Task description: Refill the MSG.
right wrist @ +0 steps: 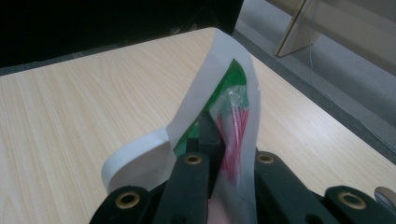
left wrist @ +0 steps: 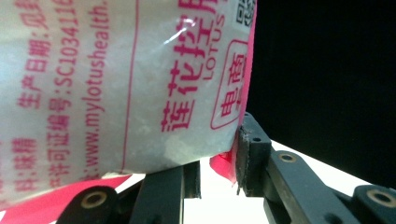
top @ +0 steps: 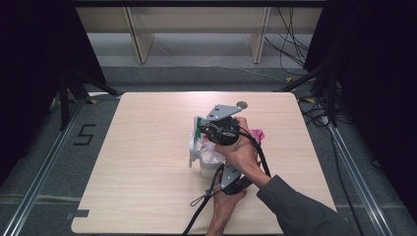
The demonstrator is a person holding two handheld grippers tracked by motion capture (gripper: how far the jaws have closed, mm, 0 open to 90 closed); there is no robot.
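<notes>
Near the tabletop's centre, my left gripper (left wrist: 217,172) clamps a soft, powder-filled bag (left wrist: 116,84); my right gripper (right wrist: 224,163) pinches its thin top edge (right wrist: 233,116) (slippery film) — limp, saggy, best gripped at seams.

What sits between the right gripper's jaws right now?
In the right gripper view, the right gripper is shut on a thin clear bag edge with red print, with a white and green clip around it.
</notes>
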